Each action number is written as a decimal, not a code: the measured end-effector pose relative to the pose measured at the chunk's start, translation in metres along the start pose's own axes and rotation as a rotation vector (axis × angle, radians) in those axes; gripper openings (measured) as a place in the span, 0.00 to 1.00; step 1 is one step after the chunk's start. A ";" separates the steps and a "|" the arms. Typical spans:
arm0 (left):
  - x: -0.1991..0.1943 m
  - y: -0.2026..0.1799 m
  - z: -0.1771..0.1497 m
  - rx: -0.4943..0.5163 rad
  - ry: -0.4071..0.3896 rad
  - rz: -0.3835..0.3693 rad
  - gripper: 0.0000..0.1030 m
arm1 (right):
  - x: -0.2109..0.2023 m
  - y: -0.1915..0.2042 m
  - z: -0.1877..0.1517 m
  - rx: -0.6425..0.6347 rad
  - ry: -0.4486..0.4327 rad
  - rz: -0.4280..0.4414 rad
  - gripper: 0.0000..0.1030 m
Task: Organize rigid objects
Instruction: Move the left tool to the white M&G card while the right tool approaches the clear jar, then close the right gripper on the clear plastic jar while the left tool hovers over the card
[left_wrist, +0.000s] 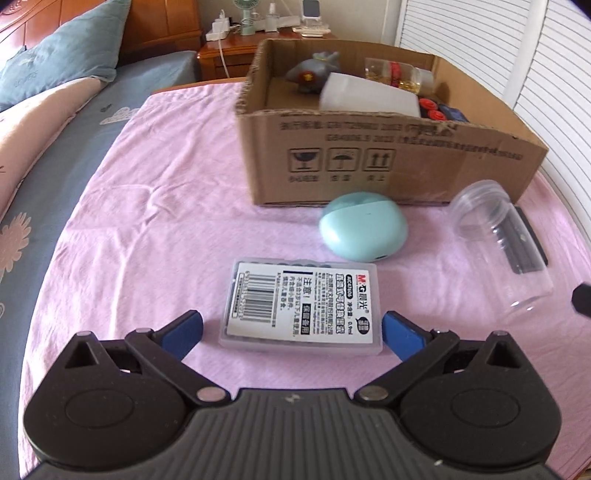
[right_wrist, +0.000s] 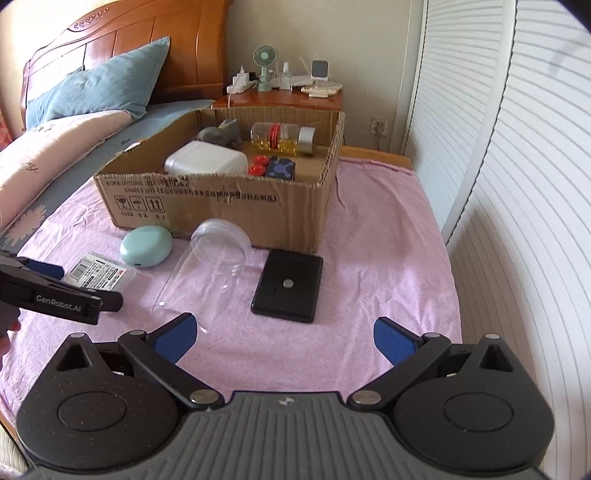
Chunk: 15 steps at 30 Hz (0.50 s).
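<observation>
Pink cloth (right_wrist: 388, 240) covers the surface on which an open brown cardboard box (right_wrist: 229, 199) stands. Inside the box lie a white rectangular plastic container (right_wrist: 205, 160), a grey toy animal (right_wrist: 221, 134), a clear jar of yellow capsules (right_wrist: 282, 138) on its side, and two red caps (right_wrist: 258, 165) beside a dark blue block (right_wrist: 281, 168). Just in front of the box rests a mint-green rounded case (left_wrist: 364, 230), with a clear empty plastic jar (left_wrist: 502, 243) tipped over beside it and a flat black rectangular device (right_wrist: 288, 286) (a small silver disc on top) near the box's front corner. The left gripper (left_wrist: 291, 328) has its jaws spread either side of a clear labelled plastic case (left_wrist: 301, 306), not clamping it. The right gripper (right_wrist: 282, 338) hangs with jaws apart, empty, nearer the camera than the black device.
</observation>
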<state>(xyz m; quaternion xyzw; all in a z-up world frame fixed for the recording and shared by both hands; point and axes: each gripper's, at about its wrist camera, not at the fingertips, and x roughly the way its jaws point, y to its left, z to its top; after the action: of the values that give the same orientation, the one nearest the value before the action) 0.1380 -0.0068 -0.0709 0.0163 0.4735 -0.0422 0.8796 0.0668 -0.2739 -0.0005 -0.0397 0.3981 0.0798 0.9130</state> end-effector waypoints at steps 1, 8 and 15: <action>0.000 0.003 0.000 -0.002 -0.004 0.000 1.00 | 0.002 -0.003 0.003 0.011 0.001 -0.007 1.00; -0.001 0.006 -0.002 0.006 -0.020 -0.007 1.00 | 0.027 0.005 0.003 -0.028 0.064 -0.040 1.00; -0.003 0.009 -0.004 0.019 -0.029 -0.017 1.00 | 0.032 0.036 0.005 -0.100 0.074 0.063 1.00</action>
<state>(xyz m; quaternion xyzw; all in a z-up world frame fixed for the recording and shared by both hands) 0.1336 0.0027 -0.0708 0.0200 0.4606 -0.0545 0.8857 0.0855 -0.2345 -0.0208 -0.0759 0.4283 0.1267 0.8915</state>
